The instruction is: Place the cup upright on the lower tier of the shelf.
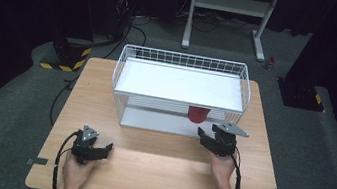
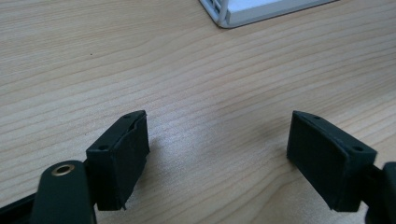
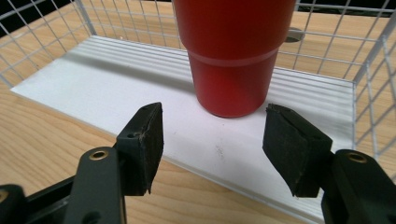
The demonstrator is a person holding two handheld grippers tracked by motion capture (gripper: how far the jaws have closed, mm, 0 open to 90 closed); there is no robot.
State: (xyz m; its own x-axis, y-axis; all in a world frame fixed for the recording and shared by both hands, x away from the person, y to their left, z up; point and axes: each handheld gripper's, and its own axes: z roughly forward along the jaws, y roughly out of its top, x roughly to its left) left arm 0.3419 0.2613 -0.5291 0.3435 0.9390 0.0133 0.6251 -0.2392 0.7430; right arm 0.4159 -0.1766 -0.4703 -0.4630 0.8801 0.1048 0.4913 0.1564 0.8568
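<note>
A red cup stands upright on the white lower shelf of a white wire rack; in the high view the red cup shows under the rack's top board. My right gripper is open just in front of the cup, its jaws apart with nothing between them, over the shelf's front edge. The right gripper sits at the rack's front right in the high view. My left gripper is open over bare wood, and the left gripper rests near the table's front left.
The wooden table carries the rack at its back half. A corner of the rack's base lies ahead of the left gripper. Wire mesh walls close the shelf at the sides. Dark floor, cables and a metal stand surround the table.
</note>
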